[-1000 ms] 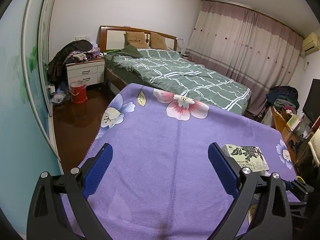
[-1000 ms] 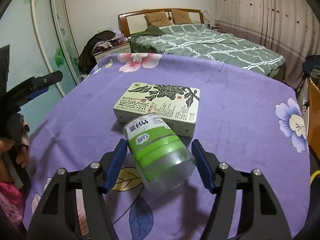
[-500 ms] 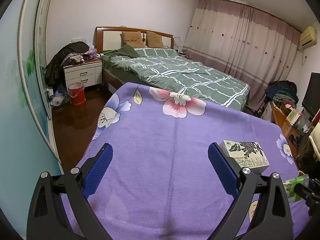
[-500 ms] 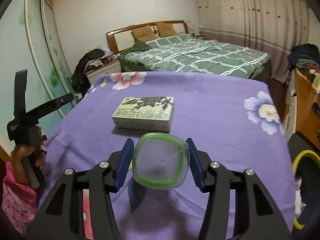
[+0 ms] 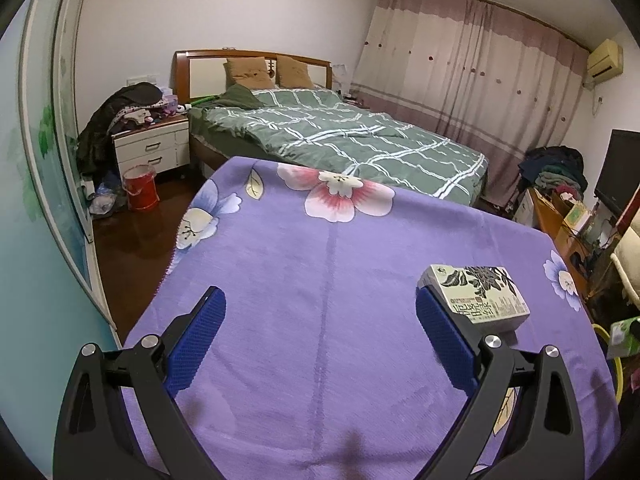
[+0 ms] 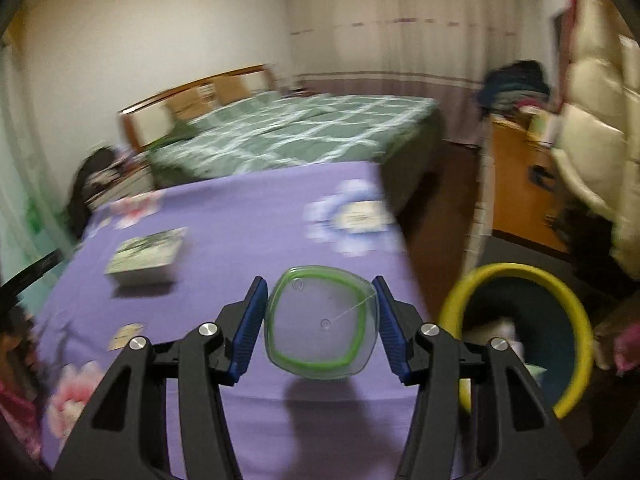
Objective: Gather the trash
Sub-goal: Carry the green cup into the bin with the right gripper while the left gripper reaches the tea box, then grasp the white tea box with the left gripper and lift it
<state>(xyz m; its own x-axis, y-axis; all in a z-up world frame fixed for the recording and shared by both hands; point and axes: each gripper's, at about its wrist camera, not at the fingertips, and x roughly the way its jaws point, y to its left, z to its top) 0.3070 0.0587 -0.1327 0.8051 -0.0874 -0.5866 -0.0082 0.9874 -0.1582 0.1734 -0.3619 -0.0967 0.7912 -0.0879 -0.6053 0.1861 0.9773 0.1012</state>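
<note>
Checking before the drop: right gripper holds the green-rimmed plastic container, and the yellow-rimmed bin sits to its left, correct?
Not quite. The right gripper does hold the plastic container, but the right wrist view shows the yellow-rimmed bin to its right, beside the purple cloth.

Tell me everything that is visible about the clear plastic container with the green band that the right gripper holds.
The clear plastic container with the green band is seen end-on, its flat, rounded-square transparent base facing the camera. The green ring shows through just inside the edge. It looks empty and undamaged. The right gripper is shut on it, one blue pad pressing each side. It hangs lifted above the purple flowered cloth, near the cloth's edge, with the yellow-rimmed bin to its right.
</note>
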